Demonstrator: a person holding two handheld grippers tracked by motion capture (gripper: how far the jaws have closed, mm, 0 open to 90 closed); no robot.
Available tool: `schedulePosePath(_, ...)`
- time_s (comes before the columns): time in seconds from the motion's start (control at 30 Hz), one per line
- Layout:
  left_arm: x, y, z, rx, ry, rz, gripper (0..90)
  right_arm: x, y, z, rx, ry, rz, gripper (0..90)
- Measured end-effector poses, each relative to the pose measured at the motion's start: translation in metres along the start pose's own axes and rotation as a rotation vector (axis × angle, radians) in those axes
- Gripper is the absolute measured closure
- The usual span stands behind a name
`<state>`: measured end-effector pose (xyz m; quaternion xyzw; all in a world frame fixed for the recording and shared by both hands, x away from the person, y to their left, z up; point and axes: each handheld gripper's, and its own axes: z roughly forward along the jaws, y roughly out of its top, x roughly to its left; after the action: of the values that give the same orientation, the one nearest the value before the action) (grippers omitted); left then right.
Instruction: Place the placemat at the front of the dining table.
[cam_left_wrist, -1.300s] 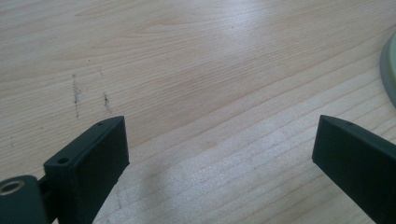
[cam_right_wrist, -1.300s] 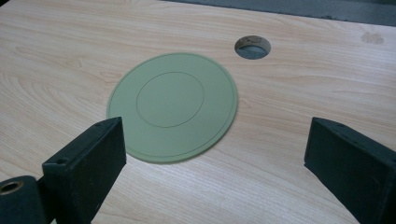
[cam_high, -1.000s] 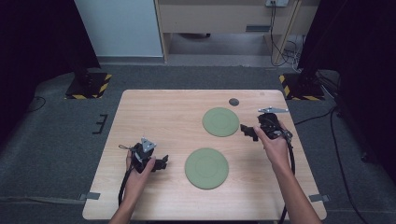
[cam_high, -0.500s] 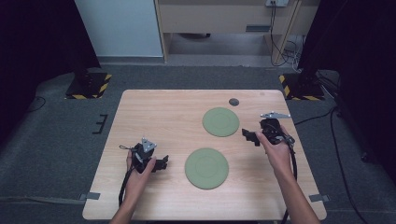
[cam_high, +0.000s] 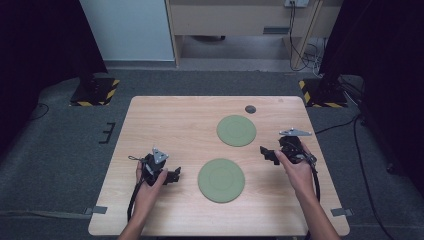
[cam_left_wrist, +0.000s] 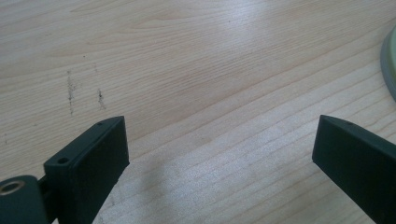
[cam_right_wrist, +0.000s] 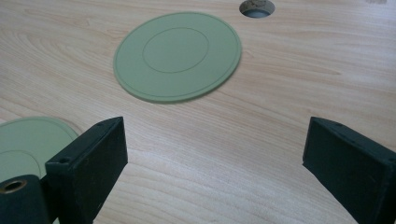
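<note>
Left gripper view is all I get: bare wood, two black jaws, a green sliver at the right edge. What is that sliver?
Observer: The rim of a flat green disc, the near disc, lying beside the left gripper.
Operator: Just one?
Observer: No, a far disc lies nearer the table's back edge.
Operator: And the other hand?
Observer: Its right gripper is open, holding nothing, pointed toward that far disc.

Light wooden table (cam_high: 170, 125), two flat green round mats, one farther (cam_high: 236, 130), one nearer (cam_high: 221, 180), small round hole (cam_high: 250, 109) near the far edge
</note>
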<state>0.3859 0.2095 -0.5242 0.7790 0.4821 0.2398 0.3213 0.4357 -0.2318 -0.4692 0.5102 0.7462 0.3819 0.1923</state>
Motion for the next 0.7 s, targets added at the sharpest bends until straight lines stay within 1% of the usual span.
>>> schedulePosePath(0.27, 0.002, -0.002, 0.002, 0.014, 0.003, -0.002, 3.0, -0.005, -0.013, 0.005, 0.013, -0.011, 0.024, 6.7)
schedulePosePath(0.47, 0.003, -0.003, 0.002, 0.017, 0.007, -0.007, 3.0, -0.006, -0.030, 0.013, 0.037, -0.013, 0.045, 6.9)
schedulePosePath(0.5, 0.004, -0.003, 0.003, 0.018, 0.007, -0.007, 3.0, -0.006, -0.032, 0.014, 0.037, -0.011, 0.055, 7.0)
schedulePosePath(0.7, 0.007, -0.005, 0.005, 0.030, 0.016, -0.014, 3.1, -0.006, -0.044, 0.023, 0.046, -0.018, 0.077, 7.0)
